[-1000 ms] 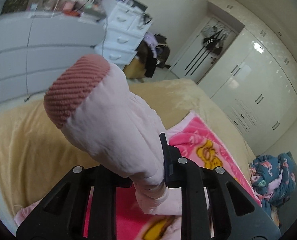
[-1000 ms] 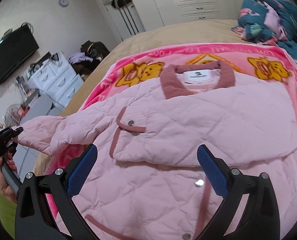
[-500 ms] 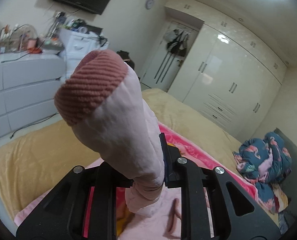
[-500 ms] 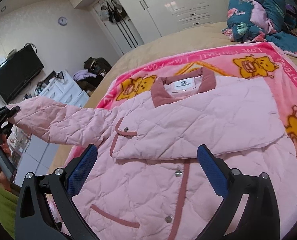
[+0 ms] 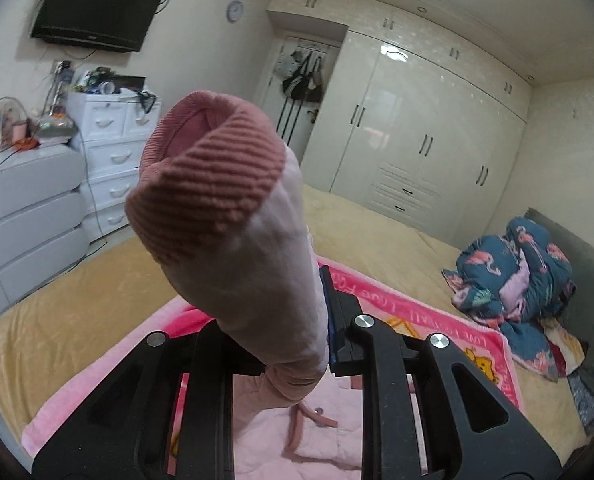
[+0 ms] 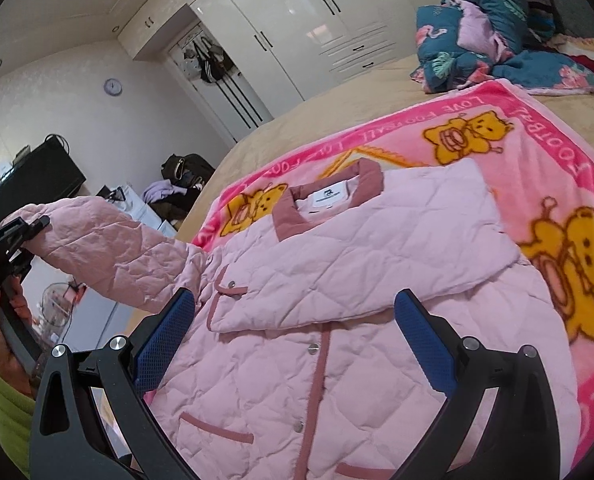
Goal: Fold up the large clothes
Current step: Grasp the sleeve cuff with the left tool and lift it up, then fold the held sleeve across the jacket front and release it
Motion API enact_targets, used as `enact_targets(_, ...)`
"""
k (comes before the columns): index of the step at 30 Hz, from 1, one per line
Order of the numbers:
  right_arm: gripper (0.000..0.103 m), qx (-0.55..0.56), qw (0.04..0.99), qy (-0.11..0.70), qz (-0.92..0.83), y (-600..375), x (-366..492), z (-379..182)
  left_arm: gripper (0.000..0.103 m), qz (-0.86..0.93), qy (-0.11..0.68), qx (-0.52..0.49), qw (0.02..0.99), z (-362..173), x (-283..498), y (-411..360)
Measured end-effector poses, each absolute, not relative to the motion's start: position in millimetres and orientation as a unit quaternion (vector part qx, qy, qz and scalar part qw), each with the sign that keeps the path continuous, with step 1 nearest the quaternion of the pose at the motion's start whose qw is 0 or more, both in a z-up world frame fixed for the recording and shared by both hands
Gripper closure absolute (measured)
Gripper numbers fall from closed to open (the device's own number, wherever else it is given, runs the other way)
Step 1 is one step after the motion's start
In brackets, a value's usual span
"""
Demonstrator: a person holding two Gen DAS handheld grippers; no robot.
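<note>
I'm on the sleeve fold: my left gripper (image 5: 293,344) is clenched on the sleeve (image 6: 109,252) near its ribbed cuff (image 5: 209,192), holding it up at the left of the right wrist view. The pink quilted jacket (image 6: 337,280) lies buttoned on the pink blanket (image 6: 537,152), mid-frame. My right gripper (image 6: 293,332) hovers over it, released and empty. Next, I judge, the sleeve must go across the chest and lie flat.

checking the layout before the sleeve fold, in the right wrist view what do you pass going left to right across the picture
black left gripper clamped on the quilted pink sleeve → dusty-rose ribbed collar of the pink jacket → yellow cartoon bear printed on the bright pink blanket
</note>
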State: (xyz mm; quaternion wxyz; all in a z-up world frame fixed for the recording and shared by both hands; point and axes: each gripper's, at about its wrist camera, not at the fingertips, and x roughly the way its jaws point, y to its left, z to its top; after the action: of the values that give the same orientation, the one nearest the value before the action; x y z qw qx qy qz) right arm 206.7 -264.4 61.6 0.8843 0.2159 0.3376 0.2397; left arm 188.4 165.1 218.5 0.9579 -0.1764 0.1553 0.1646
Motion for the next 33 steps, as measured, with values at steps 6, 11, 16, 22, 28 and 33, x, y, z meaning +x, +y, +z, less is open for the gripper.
enact_targets(6,0.004,0.217,0.894,0.328,0.217,-293.2,199.0,61.8,0.09,0.144,0.169,-0.156,0.962,215.2,202.3,134.8)
enact_targets(11,0.004,0.229,0.892,0.33,0.206,-313.0,198.0,57.0,0.09,0.126,0.18,-0.137,0.966,209.1,210.3,109.3)
enact_targets(16,0.004,0.238,0.89,0.335,0.201,-326.7,197.2,49.2,0.09,0.088,0.198,-0.115,0.97,196.7,219.4,77.6)
enact_targets(22,0.004,0.251,0.889,0.335,0.186,-344.6,198.0,44.8,0.09,0.037,0.227,-0.081,0.97,169.9,233.5,35.8)
enact_targets(28,0.004,0.254,0.892,0.337,0.16,-366.9,196.0,40.2,0.09,0.006,0.267,-0.055,0.962,136.3,247.5,2.2)
enact_targets(33,0.004,0.257,0.896,0.334,0.14,-384.5,193.9,37.6,0.09,-0.014,0.308,-0.044,0.95,102.4,258.1,-17.2)
